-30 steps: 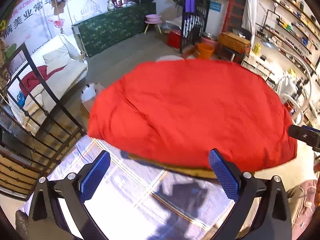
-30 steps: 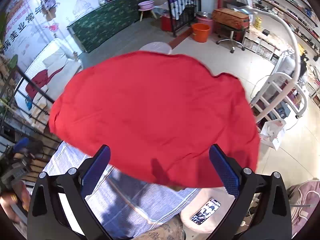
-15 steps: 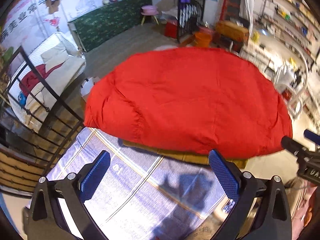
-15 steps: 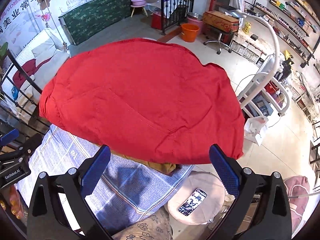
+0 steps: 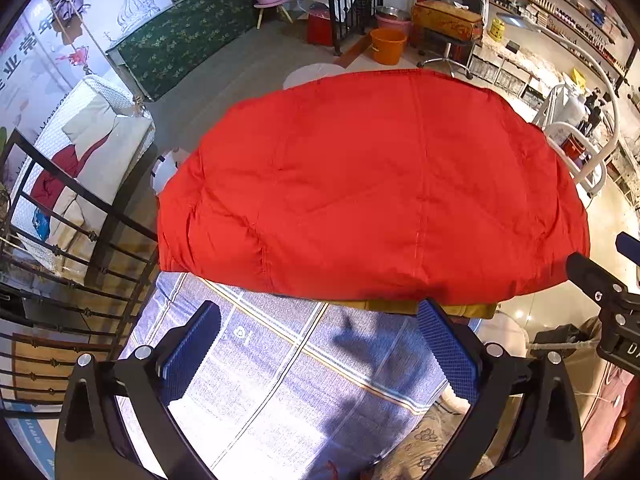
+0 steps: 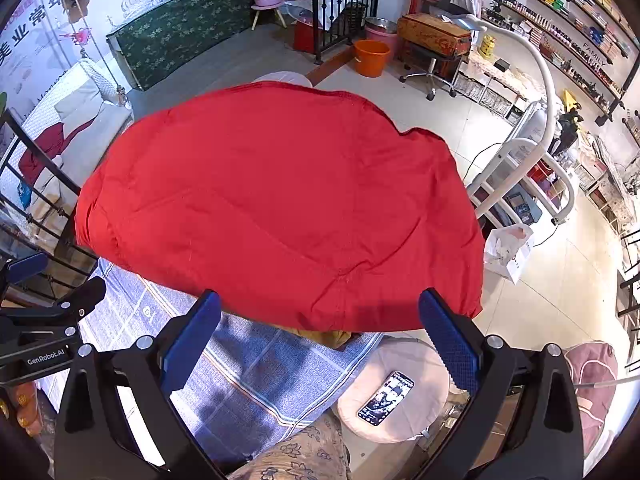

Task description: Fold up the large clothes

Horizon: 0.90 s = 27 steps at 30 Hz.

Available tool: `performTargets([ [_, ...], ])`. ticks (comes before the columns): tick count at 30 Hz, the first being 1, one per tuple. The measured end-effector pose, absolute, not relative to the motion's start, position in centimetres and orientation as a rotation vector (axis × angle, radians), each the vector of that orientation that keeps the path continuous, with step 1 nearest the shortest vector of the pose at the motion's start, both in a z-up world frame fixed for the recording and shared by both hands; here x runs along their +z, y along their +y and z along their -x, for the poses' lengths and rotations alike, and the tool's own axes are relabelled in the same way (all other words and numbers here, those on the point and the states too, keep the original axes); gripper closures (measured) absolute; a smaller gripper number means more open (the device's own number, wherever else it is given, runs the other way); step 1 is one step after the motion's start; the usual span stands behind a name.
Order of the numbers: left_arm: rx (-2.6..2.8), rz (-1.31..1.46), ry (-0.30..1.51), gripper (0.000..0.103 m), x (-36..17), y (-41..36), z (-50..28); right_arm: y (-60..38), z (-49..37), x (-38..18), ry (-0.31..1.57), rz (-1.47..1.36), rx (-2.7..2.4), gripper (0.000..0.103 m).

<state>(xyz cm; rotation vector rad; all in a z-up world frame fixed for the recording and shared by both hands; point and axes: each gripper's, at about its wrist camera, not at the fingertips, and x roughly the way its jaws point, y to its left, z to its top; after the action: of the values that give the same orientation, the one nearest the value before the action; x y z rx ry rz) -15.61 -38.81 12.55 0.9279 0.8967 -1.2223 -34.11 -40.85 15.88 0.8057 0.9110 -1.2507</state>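
A large red garment (image 5: pixel 372 188) lies spread flat over the far part of a table covered with a blue plaid cloth (image 5: pixel 288 364); it also shows in the right wrist view (image 6: pixel 276 208). A mustard-coloured cloth (image 5: pixel 468 310) peeks out under its near edge, also in the right wrist view (image 6: pixel 320 336). My left gripper (image 5: pixel 318 350) is open and empty, held above the plaid cloth just short of the red hem. My right gripper (image 6: pixel 318 336) is open and empty, near the garment's near right edge. Each gripper shows at the edge of the other's view.
A round beige stool with a phone (image 6: pixel 386 398) on it stands right of the table. A black metal railing (image 5: pixel 60 248) runs along the left. A white rack (image 6: pixel 532 176), an orange bucket (image 5: pixel 387 45) and shelves stand farther off. A white bag (image 6: pixel 508 250) lies on the floor.
Both grippers have pulled back and up from the red garment, which now lies farther from the fingers with more plaid cloth showing. The garment has settled flat.
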Motion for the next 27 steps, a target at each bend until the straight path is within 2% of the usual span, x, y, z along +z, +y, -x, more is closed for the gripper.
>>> performTargets([
  [14,-1.160,-0.875,0.956,0.006,11.9,-37.9,14.6,-40.9,33.9,15.0,0.945,-0.810,-1.220,0.005],
  [22,-1.173,-0.855,0.822,0.006,12.8,-37.5,15.6,-40.8,34.0,15.2,0.935,-0.804,-1.224,0.005],
  [27,-1.178,-0.858,0.822,0.006,12.8,-37.6,15.7,-40.7,34.1,15.1,0.937,-0.806,-1.224,0.005],
])
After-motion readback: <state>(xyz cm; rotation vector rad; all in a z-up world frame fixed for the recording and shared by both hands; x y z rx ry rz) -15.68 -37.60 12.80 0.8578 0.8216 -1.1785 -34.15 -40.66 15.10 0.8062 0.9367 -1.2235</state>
